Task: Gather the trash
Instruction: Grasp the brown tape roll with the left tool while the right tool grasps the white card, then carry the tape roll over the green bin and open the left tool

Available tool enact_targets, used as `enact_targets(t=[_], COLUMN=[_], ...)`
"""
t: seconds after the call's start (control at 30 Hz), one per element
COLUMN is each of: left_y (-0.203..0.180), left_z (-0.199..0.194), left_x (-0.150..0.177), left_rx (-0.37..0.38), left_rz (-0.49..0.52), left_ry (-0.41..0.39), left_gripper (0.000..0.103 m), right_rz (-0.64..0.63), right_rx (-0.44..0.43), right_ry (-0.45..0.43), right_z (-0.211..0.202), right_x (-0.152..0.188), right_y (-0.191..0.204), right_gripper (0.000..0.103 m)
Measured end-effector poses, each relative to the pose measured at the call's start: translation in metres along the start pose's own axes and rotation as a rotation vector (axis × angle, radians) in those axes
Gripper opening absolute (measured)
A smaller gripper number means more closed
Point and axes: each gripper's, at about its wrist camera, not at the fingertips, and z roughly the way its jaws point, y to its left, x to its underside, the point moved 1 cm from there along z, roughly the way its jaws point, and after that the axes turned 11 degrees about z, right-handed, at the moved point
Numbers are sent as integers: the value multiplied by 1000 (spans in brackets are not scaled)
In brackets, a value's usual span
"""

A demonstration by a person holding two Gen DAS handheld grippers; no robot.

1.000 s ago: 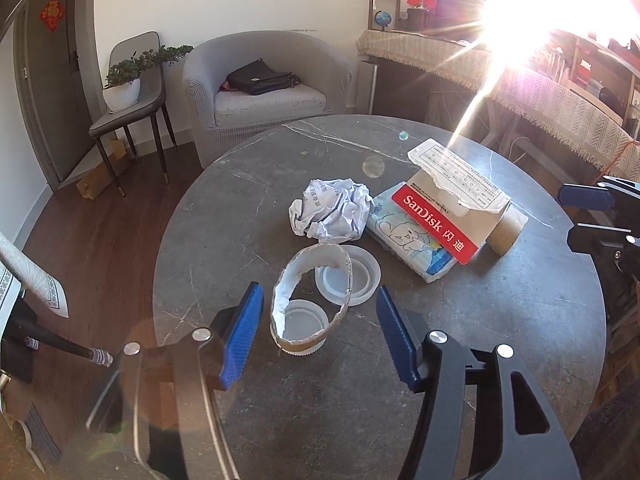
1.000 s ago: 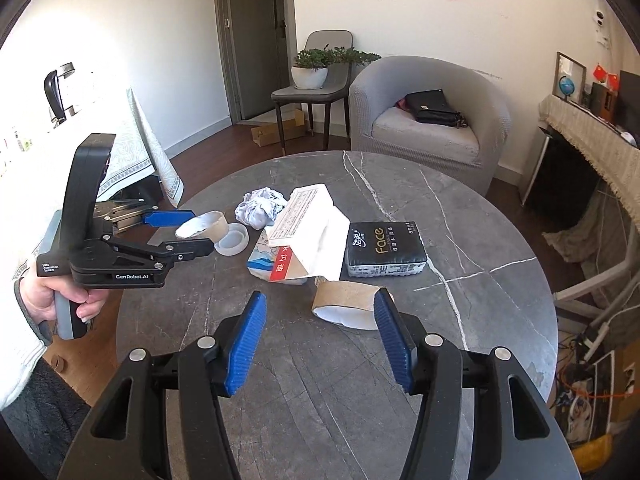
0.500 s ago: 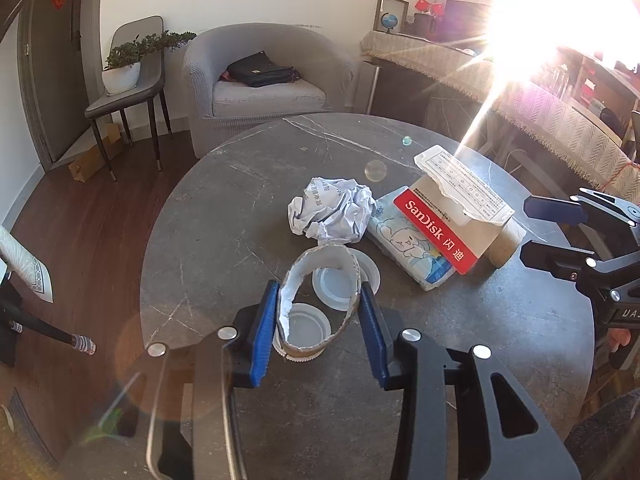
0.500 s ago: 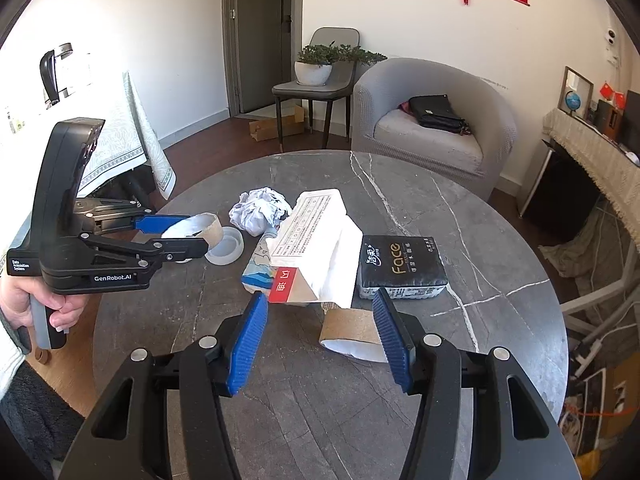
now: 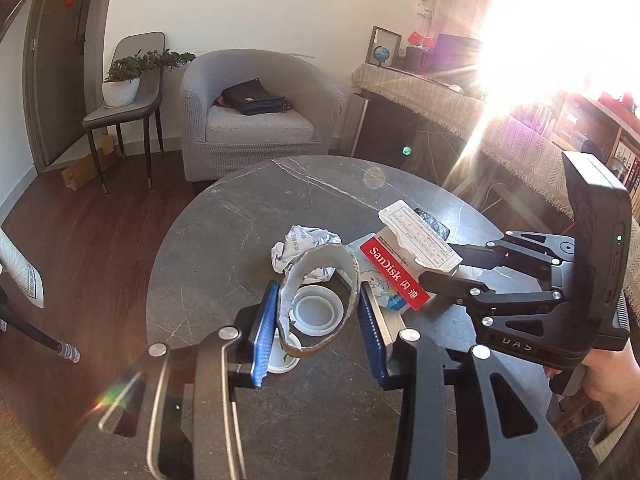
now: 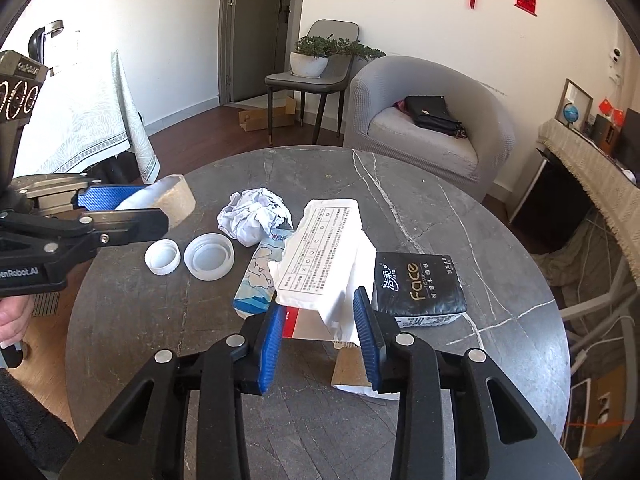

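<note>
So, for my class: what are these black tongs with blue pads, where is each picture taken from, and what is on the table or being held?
They are hand-held grippers, one in each of a person's hands, each carrying a camera that looks along its jaws. In the left camera's picture, the left gripper is shut on a cardboard tape ring, lifted above two white lids. In the right camera's picture, the right gripper has its jaws closing around a torn white-and-red package. The round grey table also bears crumpled paper, a blue tissue pack, a black tissue pack and a cardboard scrap.
</note>
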Motion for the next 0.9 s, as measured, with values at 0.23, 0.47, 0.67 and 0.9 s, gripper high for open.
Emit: enact_targets(t=[0.23, 0.47, 0.67, 0.9], left_y=[9, 25, 48, 76], left_z=[-14, -34, -52, -71], left_x=[4, 14, 26, 44], left_rx=[-13, -63, -119, -136], left_rz=[-12, -50, -108, -220], left_ry=[-2, 7, 16, 19], left_gripper=[42, 42, 42, 42], right_rz=[27, 48, 24, -30], right_rx=[41, 46, 27, 58], right_ry=[-17, -74, -136, -181], right_z=[5, -9, -30, -48], right_x=[-8, -21, -32, -37], right_y=[0, 1, 15, 33], right_gripper=[5, 1, 1, 1])
